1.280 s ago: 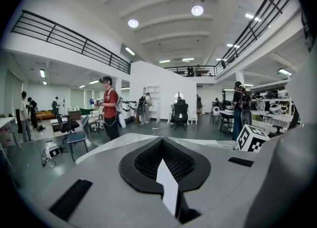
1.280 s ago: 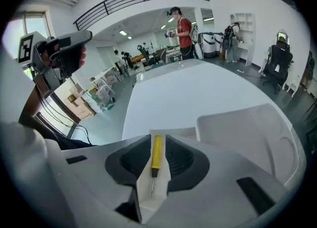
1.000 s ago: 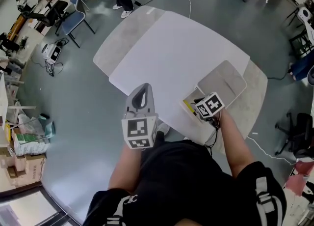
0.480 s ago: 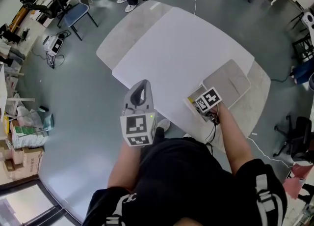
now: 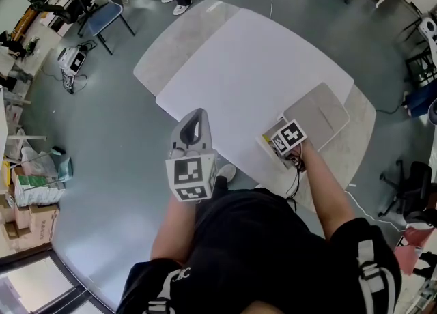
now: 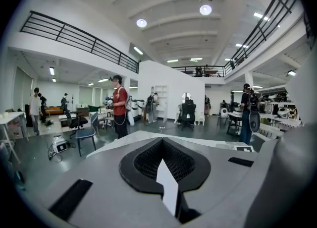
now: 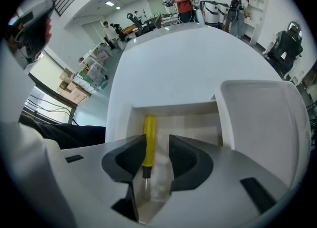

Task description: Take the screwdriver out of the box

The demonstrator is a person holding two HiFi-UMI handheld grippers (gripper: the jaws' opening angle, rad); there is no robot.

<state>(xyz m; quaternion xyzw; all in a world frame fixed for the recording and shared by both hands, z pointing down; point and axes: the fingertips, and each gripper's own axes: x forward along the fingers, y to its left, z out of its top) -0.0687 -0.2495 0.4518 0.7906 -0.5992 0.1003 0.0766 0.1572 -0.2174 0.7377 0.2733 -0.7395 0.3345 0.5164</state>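
The open white box (image 7: 198, 118) sits at the near edge of the white table (image 5: 246, 74), its lid (image 7: 262, 118) lying back to the right. On the box floor lies the screwdriver (image 7: 148, 138), with a yellow handle and a thin metal shaft. My right gripper (image 7: 157, 142) points steeply down into the box. Its jaws are opening, and the screwdriver lies between them, close to the left pad (image 7: 130, 158). In the head view the marker cube of my right gripper (image 5: 287, 138) covers the box (image 5: 269, 143). My left gripper (image 5: 194, 125) hovers shut and empty off the table's near left edge.
A grey table (image 5: 181, 39) adjoins the white one on its far left side. A blue chair (image 5: 102, 16) and a person (image 6: 119, 105) stand beyond it. Cables run over the grey floor (image 5: 102, 169), and cardboard boxes (image 5: 31, 220) sit at the left.
My right gripper has sunk lower into the box. The left gripper has drifted a little near the table's edge.
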